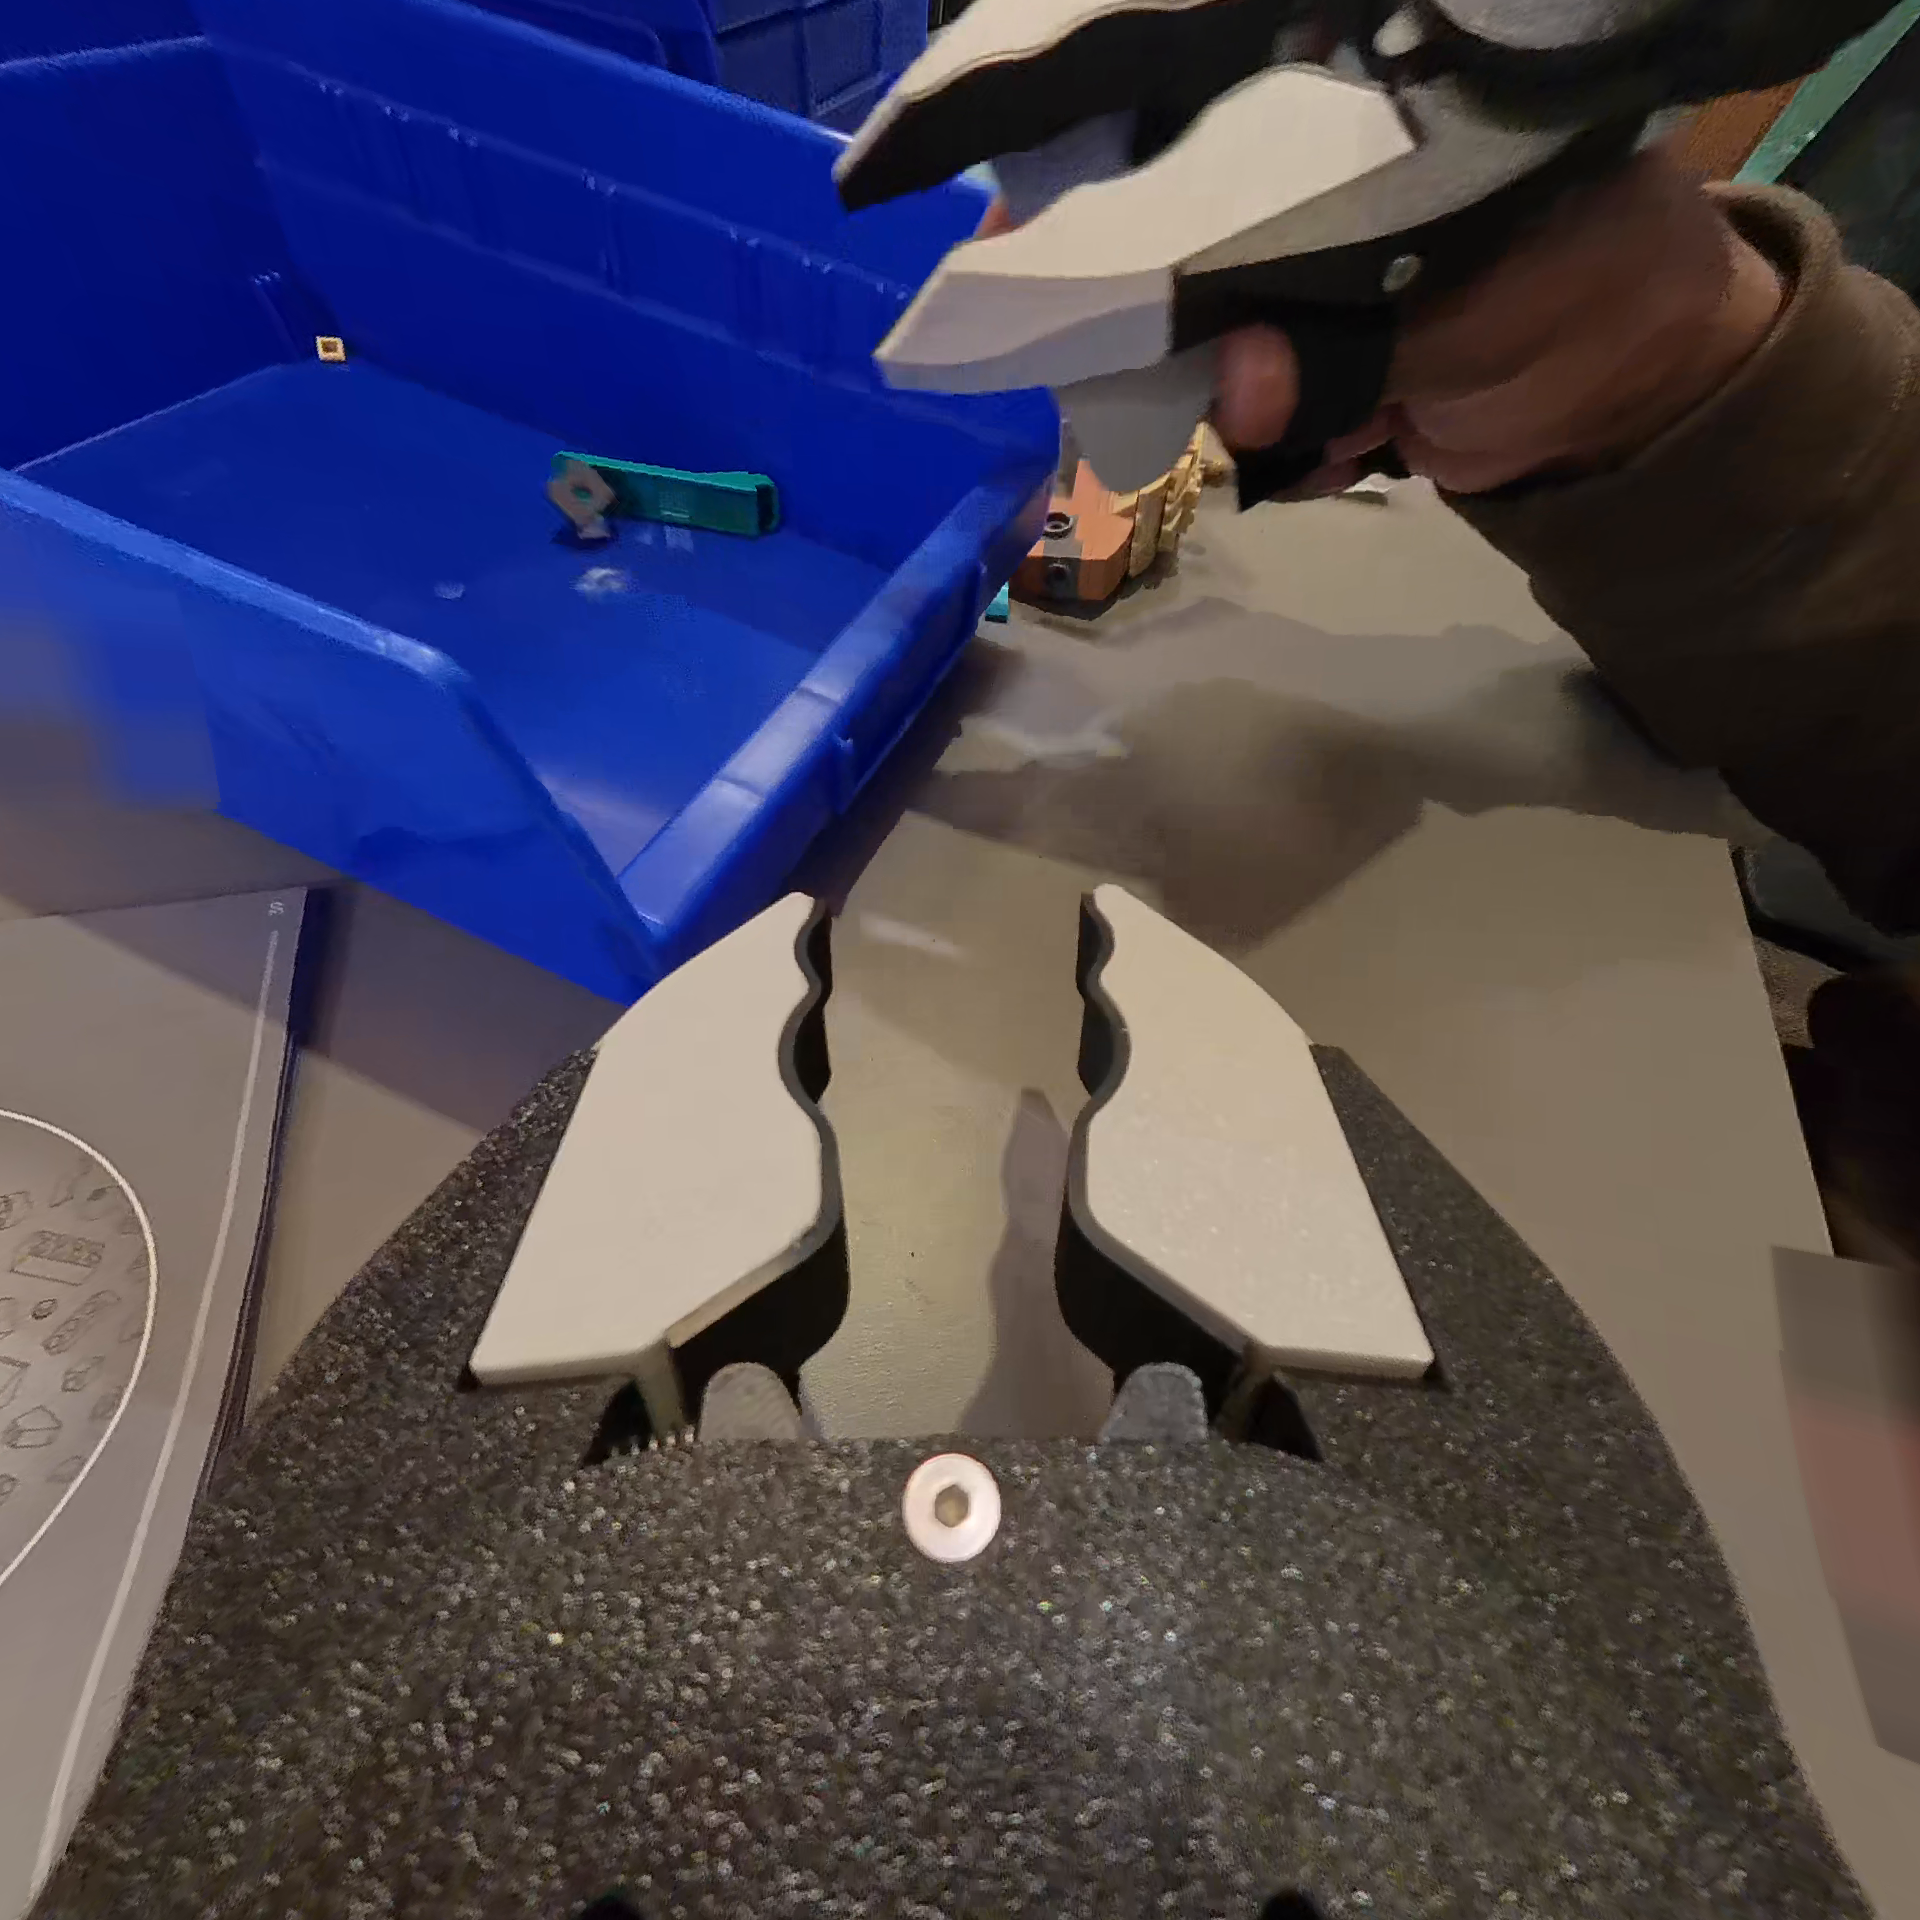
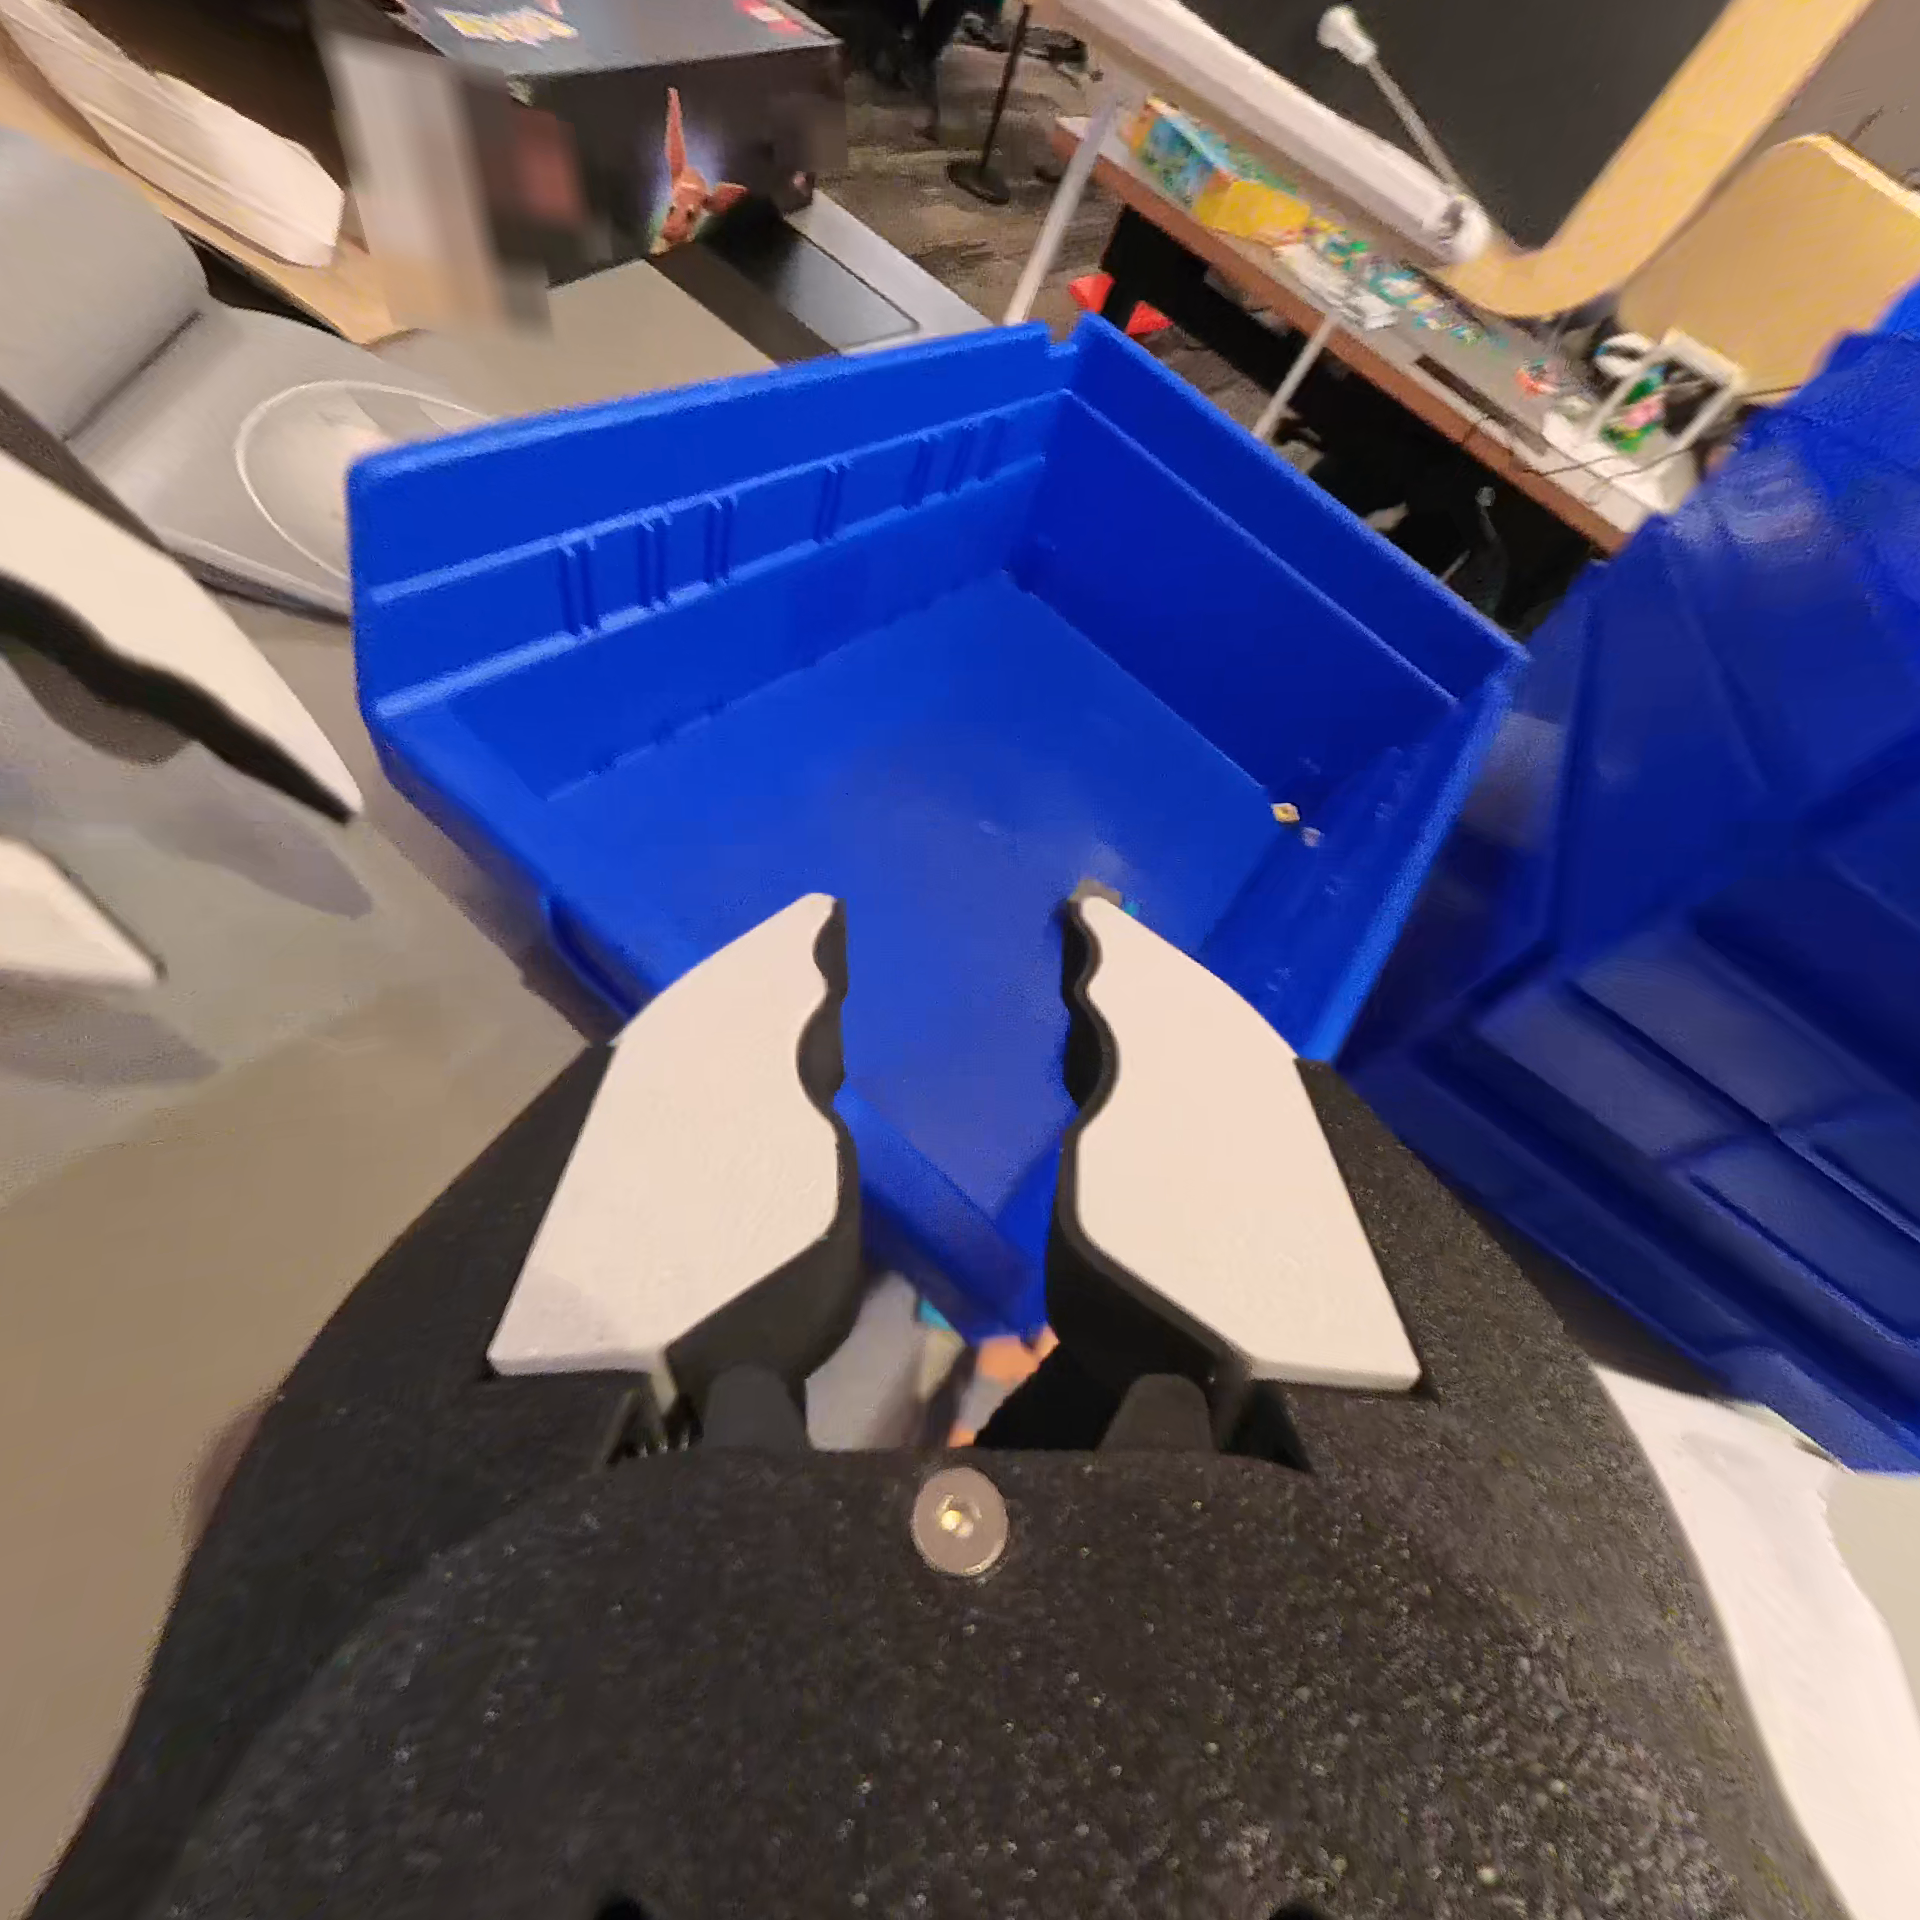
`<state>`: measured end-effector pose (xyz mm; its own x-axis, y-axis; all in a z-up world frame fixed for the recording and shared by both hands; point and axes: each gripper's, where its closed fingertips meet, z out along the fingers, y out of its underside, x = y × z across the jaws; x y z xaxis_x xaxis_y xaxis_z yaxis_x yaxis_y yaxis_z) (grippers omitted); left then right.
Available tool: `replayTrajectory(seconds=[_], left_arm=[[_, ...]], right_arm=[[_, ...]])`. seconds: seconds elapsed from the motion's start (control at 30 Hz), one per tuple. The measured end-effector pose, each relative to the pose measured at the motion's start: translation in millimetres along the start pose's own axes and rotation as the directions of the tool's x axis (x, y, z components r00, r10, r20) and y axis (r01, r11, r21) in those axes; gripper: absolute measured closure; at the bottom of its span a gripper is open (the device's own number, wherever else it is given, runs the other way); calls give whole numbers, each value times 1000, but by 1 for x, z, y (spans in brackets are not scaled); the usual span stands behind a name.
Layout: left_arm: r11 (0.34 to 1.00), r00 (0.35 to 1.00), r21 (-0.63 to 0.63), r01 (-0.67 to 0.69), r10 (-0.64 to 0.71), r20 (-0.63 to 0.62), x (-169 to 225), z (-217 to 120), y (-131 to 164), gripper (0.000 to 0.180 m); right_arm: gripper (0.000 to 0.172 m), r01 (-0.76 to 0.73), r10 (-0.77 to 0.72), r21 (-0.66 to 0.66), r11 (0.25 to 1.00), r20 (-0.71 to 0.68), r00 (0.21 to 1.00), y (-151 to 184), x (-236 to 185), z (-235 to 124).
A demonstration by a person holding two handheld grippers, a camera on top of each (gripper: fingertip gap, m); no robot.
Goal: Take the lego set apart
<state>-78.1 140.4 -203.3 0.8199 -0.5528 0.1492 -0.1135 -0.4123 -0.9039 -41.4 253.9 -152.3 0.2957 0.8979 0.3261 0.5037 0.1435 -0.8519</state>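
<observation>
We record a matte grey tabletop (image 1: 1299,935) carrying an open blue plastic bin (image 1: 727,810), with a second blue bin (image 2: 1714,935) just beside it to the right in the right wrist view. On the first bin's floor we note a teal flat piece (image 1: 686,497) with a small grey angular part (image 1: 579,497) at its end, and a tiny tan square piece (image 1: 330,348) near a far corner. The left gripper (image 1: 951,935) hangs over bare tabletop just beside the bin's near corner, its jaws well apart with nothing between them. The right gripper (image 2: 951,925) is poised over the bin's interior, jaws likewise apart and gripping nothing; a small grey-and-teal scrap shows at the tip of its right finger (image 2: 1195,1091), and we cannot tell whether it touches. In the left wrist view we see that same gripper held in a person's hand (image 1: 1507,364) with a brown sleeve (image 1: 1714,623). Beyond the bin stands a small brown and tan brick-built model (image 1: 1101,540). A grey printed booklet (image 1: 125,1247) lies at the table's left. In the room behind we list a dark printed box (image 2: 665,114), stacked cardboard (image 2: 208,187), and a long table (image 2: 1403,301) strewn with colourful items over dark carpet.
</observation>
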Motion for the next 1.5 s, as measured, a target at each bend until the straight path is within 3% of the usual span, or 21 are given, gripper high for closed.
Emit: replayTrajectory(seconds=[0.03, 0.17, 0.3, 0.4, 0.63, 0.83, 1.13, 1.5], left_arm=[[1000, 1000, 1, 4, -4, -2, 0, 0, 0, 135], [1000, 1000, -14, -13, 13, -5, 2, 1, 2, 135], [999, 999, -36, -38, 38, -5, 5, 4, 4, 135], [997, 998, -51, -57, 57, -3, 7, 6, 6, 135], [1000, 1000, -19, -20, 20, -9, 3, 3, 3, 135], [1000, 1000, 9, 12, -12, -24, 2, 0, 0, 135], [1000, 999, -15, -18, 18, -28, 5, 3, 3, 135], [999, 999, -20, -36, 35, -29, 7, 4, 4, 135]], right_arm=[[139, 7, -7, 11, 1000, -4, 1000, 5, 5, -11], [137, -49, 49, 2, 999, -38, 998, 47, 34, -59], [127, -135, 132, -92, 987, -39, 990, 99, 64, -91], [117, -143, 147, -172, 975, 10, 989, 123, 73, -94], [95, -9, 62, -291, 957, 171, 983, 141, 57, -76], [99, 56, -5, -304, 951, 166, 986, 141, 50, -73], [99, 128, -65, -251, 960, 246, 967, 129, 1, -87], [99, 157, -97, -173, 972, 313, 945, 107, -44, -78]])
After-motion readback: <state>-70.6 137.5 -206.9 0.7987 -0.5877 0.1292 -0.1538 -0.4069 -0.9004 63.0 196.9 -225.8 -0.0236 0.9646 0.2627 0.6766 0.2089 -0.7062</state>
